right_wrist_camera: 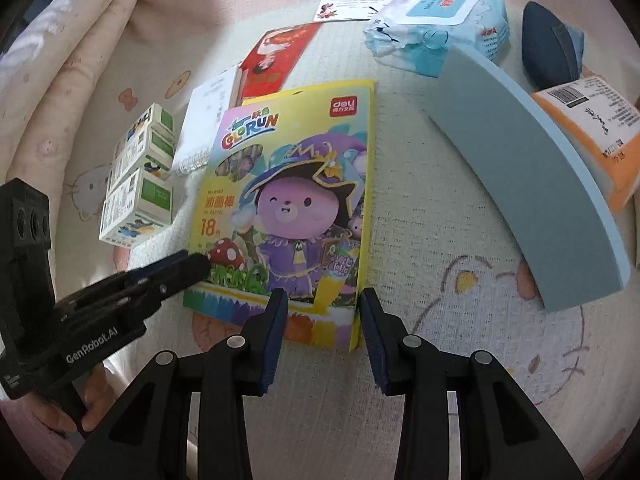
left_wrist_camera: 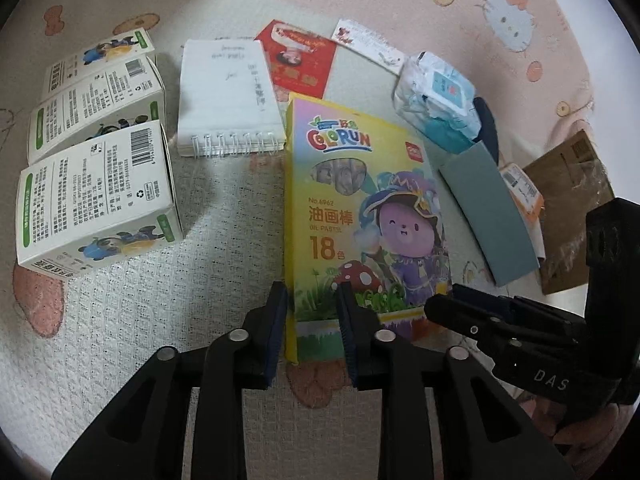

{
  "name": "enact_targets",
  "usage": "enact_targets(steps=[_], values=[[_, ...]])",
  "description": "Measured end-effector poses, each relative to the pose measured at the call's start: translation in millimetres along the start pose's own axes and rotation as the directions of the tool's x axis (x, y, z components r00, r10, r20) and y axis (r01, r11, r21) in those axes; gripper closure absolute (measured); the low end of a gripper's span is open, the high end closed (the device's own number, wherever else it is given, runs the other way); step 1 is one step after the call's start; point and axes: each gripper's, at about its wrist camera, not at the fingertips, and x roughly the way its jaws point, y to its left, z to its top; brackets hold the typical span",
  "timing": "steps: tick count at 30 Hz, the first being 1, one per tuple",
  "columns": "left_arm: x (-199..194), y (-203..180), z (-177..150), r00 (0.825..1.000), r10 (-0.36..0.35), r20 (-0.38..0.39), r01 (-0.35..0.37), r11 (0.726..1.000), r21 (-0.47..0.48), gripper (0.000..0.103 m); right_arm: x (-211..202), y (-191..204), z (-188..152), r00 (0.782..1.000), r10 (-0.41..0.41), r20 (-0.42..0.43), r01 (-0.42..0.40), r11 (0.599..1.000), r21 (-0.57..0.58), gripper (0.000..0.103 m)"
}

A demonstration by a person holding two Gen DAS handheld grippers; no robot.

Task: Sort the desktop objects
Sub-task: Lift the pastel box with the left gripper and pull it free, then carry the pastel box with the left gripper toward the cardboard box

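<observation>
Pink cartoon-print bedding with a pale woven mat over it serves as the work surface, and on the mat lies the oil pastel box (left_wrist_camera: 360,216), flat, face up, its long axis running away from both sets of tongs toward the far clutter. Its near short edge is the part closest to both hands. The left tongs (left_wrist_camera: 312,332) stand apart astride the box's near left corner, one pad outside the long edge and the other over the printed face; whether either pad touches the card I cannot tell. The right tongs (right_wrist_camera: 324,336) are likewise apart, straddling the near right corner, one pad over the face and one off the long edge on the mat, nothing clamped. So each hand sits at its own corner of the same short edge, neither clearly nearer. My reading is that the coming move turns on that edge: the box is thin and lies flat, so a pad must get under or across the rim. Beyond the box's left edge lies the spiral notepad (left_wrist_camera: 228,96), touching or nearly so, then three white cartons (left_wrist_camera: 100,152) in a row. To the right lie the blue-grey foam slab (right_wrist_camera: 532,184) and wet-wipes pack (right_wrist_camera: 444,12).
</observation>
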Motion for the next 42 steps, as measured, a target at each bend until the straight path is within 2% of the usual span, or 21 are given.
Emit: enact_targets(steps=[4, 8, 10, 14, 16, 18, 21, 23, 25, 28, 29, 33, 35, 37, 39, 42], values=[[3.7, -2.5, 11.6, 0.999, 0.026, -0.02, -0.026, 1.0, -0.012, 0.063, -1.5, 1.3, 2.1, 0.999, -0.012, 0.032, 0.012, 1.0, -0.013, 0.065], [6.8, 4.4, 25.3, 1.0, 0.027, -0.008, -0.028, 0.998, -0.049, 0.06, -5.4, -5.2, 10.0, 0.997, 0.019, 0.078, -0.02, 1.0, 0.003, 0.051], [6.3, 6.9, 32.4, 1.0, 0.025, 0.001, -0.025, 0.998, -0.057, 0.06, -4.9, -10.7, 14.9, 0.996, 0.024, 0.086, -0.026, 0.999, 0.02, 0.05], [8.7, 11.6, 45.2, 0.999, -0.044, -0.023, 0.042, 0.995, -0.086, 0.06, 1.8, -19.7, 23.7, 0.996, 0.042, 0.075, -0.047, 0.997, 0.062, 0.05], [15.2, 12.2, 49.6, 0.995, -0.085, -0.055, 0.079, 0.992, -0.102, 0.06, 8.7, -20.7, 28.5, 0.995, 0.081, 0.061, -0.085, 0.994, 0.067, 0.05], [21.2, 12.1, 51.1, 0.992, -0.097, -0.075, 0.087, 0.988, -0.126, 0.06, 16.4, -20.1, 32.9, 0.992, 0.119, 0.049, -0.122, 0.99, 0.07, 0.05], [27.7, 15.3, 53.3, 0.99, -0.112, -0.09, 0.096, 0.981, -0.168, 0.058, 20.3, -20.7, 38.8, 0.986, 0.157, 0.054, -0.161, 0.984, 0.082, 0.044], [30.0, 16.9, 54.9, 0.987, -0.134, -0.092, 0.115, 0.975, -0.192, 0.054, 20.4, -25.5, 39.6, 0.98, 0.188, 0.063, -0.193, 0.976, 0.104, 0.043], [31.3, 17.0, 56.2, 0.983, -0.159, -0.092, 0.137, 0.967, -0.213, 0.049, 20.6, -34.6, 40.0, 0.968, 0.238, 0.084, -0.248, 0.959, 0.14, 0.043], [33.7, 14.7, 58.5, 0.982, -0.165, -0.091, 0.141, 0.965, -0.22, 0.047, 23.5, -49.5, 40.7, 0.942, 0.313, 0.12, -0.333, 0.918, 0.217, 0.043], [33.7, 15.2, 58.6, 0.982, -0.164, -0.088, 0.141, 0.964, -0.225, 0.047, 24.4, -54.6, 41.5, 0.932, 0.337, 0.133, -0.36, 0.901, 0.243, 0.043], [33.5, 17.7, 56.6, 0.984, -0.171, -0.054, 0.15, 0.949, -0.278, 0.047, 30.6, -76.4, 35.9, 0.876, 0.434, 0.21, -0.482, 0.793, 0.374, 0.043], [32.9, 19.0, 54.6, 0.986, -0.162, -0.041, 0.143, 0.947, -0.288, 0.053, 31.8, -78.5, 32.9, 0.86, 0.454, 0.235, -0.511, 0.776, 0.371, 0.043], [31.6, 19.1, 52.6, 0.989, -0.143, -0.039, 0.127, 0.952, -0.279, 0.059, 29.6, -73.7, 32.9, 0.87, 0.438, 0.227, -0.492, 0.796, 0.353, 0.043], [30.3, 19.4, 51.1, 0.989, -0.145, -0.036, 0.13, 0.955, -0.268, 0.059, 29.9, -66.8, 37.5, 0.887, 0.412, 0.209, -0.461, 0.819, 0.342, 0.042], [29.8, 20.1, 51.4, 0.989, -0.146, -0.037, 0.131, 0.953, -0.272, 0.06, 28.2, -66.1, 41.7, 0.899, 0.399, 0.18, -0.438, 0.822, 0.364, 0.043]])
